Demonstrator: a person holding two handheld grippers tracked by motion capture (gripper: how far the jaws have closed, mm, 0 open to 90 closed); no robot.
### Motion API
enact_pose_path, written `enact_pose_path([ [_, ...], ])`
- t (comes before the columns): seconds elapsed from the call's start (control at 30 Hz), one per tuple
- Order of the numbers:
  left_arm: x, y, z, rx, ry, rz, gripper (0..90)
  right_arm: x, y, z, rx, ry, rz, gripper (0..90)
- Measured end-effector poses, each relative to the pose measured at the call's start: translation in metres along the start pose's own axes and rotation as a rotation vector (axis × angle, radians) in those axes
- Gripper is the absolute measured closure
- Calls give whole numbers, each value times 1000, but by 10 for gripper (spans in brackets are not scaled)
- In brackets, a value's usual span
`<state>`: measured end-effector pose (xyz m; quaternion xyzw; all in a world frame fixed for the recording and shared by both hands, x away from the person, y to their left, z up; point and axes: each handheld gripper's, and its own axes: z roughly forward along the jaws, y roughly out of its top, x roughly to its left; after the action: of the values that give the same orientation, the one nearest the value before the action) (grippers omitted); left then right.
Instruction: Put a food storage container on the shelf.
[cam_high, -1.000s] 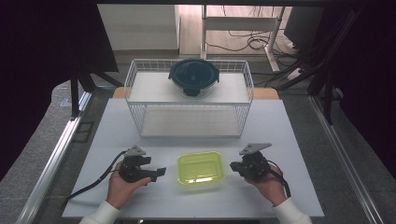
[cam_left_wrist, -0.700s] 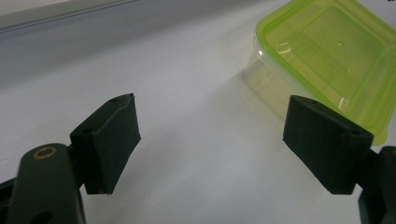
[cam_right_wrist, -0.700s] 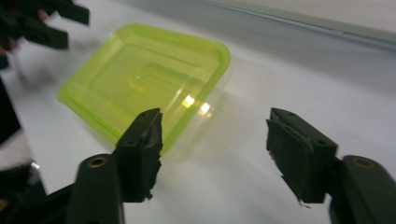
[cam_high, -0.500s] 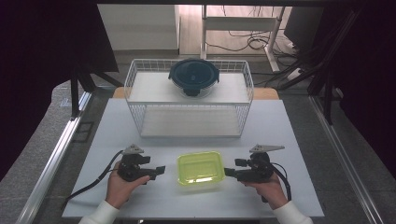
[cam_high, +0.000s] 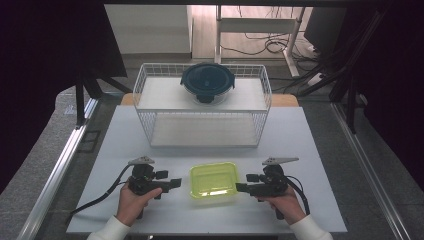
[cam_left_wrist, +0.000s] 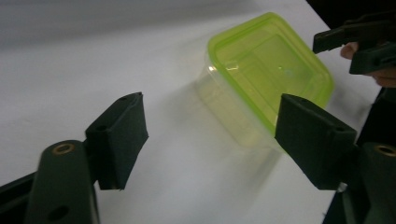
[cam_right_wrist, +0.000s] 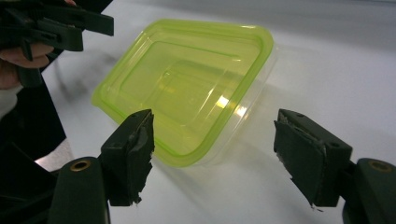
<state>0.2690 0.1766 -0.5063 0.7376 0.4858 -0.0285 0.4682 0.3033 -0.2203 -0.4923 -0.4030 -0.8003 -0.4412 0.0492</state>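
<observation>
A clear plastic box with a lime-green lid (cam_high: 213, 179) lies flat near the table's front edge, midway between the two hands. My left gripper (cam_high: 174, 183) points at its left side from a short gap away. Its jaws are open and have just been closing slightly; the box's near corner (cam_left_wrist: 261, 79) lies ahead of the pads (cam_left_wrist: 116, 135). My right gripper (cam_high: 241, 187) points at the box's right side. Its jaws have just been opening wide from shut, then narrowing a little. Its pads (cam_right_wrist: 133, 149) press on nothing, and the box (cam_right_wrist: 187, 84) sits just beyond them.
A white wire basket (cam_high: 150, 107) stands across the back of the white table (cam_high: 310, 150), with a dark round lidded bowl (cam_high: 207, 82) on its top shelf. Cables trail from both grippers toward the front edge.
The right gripper has turned level to point left at the box, and its jaws have gone from shut to open. The left gripper has stayed in place.
</observation>
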Motion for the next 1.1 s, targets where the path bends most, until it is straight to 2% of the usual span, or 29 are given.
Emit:
enact_pose_path([
  [0.3,-1,-1,11,16,-86,-82,318,-5,1,6,-15,1,70,337],
  [0.4,-4,0,15,24,-83,-83,321,-8,2,9,-11,20,102,354],
  [0.47,-7,2,22,34,-104,-86,321,-11,3,11,-10,25,115,369],
  [0.6,-6,4,30,41,-118,-128,333,-15,6,12,-24,29,141,428],
  [0.73,-5,4,34,39,-121,-146,369,-20,7,13,-28,31,155,465],
  [0.8,-3,4,38,39,-155,-184,380,-25,8,17,-25,42,172,506],
  [0.9,-1,4,43,36,-170,-212,393,-27,9,22,-15,54,189,534],
  [1.0,0,3,44,46,-174,-215,435,-28,8,24,-5,63,197,557],
  [1.1,2,1,49,50,-195,-237,509,-30,8,26,4,92,215,629],
])
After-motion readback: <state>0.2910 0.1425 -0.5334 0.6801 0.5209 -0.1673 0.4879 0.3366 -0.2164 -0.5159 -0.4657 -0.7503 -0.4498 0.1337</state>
